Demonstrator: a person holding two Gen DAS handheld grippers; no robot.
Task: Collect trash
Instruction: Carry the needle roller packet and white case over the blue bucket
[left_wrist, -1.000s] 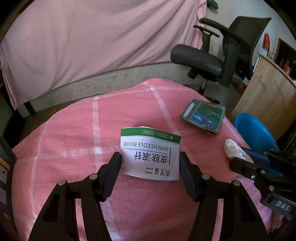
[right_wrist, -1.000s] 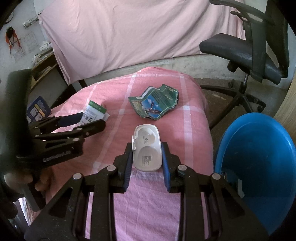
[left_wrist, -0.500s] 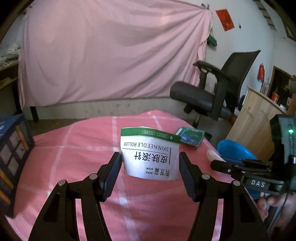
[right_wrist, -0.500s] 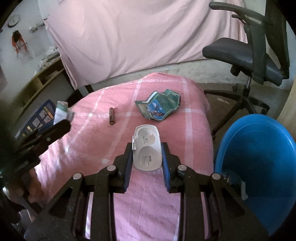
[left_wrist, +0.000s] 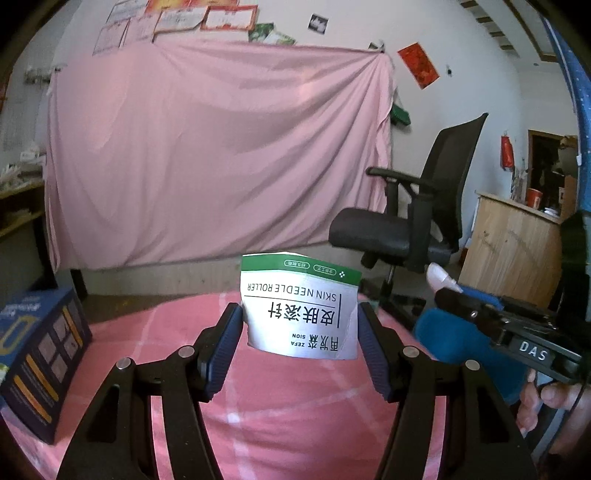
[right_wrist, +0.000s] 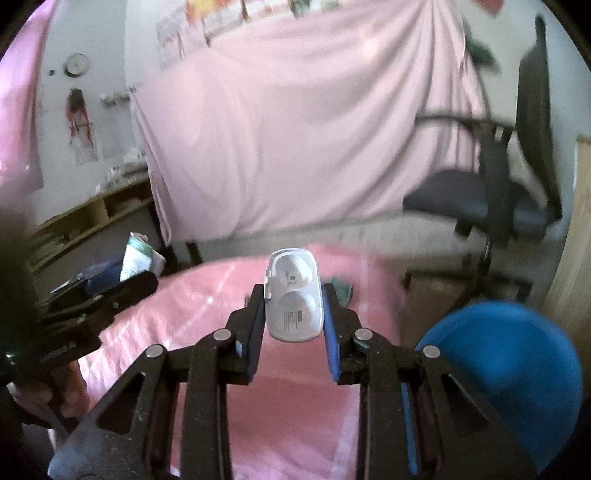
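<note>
My left gripper (left_wrist: 300, 325) is shut on a white packet with a green band (left_wrist: 299, 306), printed "SKIN NEEDLE ROLLER", held up above the pink checked bedspread (left_wrist: 258, 398). My right gripper (right_wrist: 294, 310) is shut on a white plastic case (right_wrist: 293, 299), also lifted off the bedspread (right_wrist: 295, 413). In the left wrist view the right gripper (left_wrist: 439, 286) reaches in from the right with the case's white tip showing. The left gripper (right_wrist: 138, 275) with its packet (right_wrist: 137, 260) appears at the left of the right wrist view. A green wrapper (right_wrist: 341, 290) lies behind the case, mostly hidden.
A blue bin (right_wrist: 506, 369) stands at the bed's right side, also seen as the blue bin (left_wrist: 461, 343) low right. A black office chair (left_wrist: 413, 225) and a wooden cabinet (left_wrist: 513, 251) stand beyond. A dark blue box (left_wrist: 37, 350) rests at the bed's left. A pink sheet (left_wrist: 207, 155) hangs behind.
Both grippers have lifted and tilted upward with their items, so the wall and hanging sheet now fill the views. The bedspread has dropped low; the green wrapper is nearly hidden behind the case.
</note>
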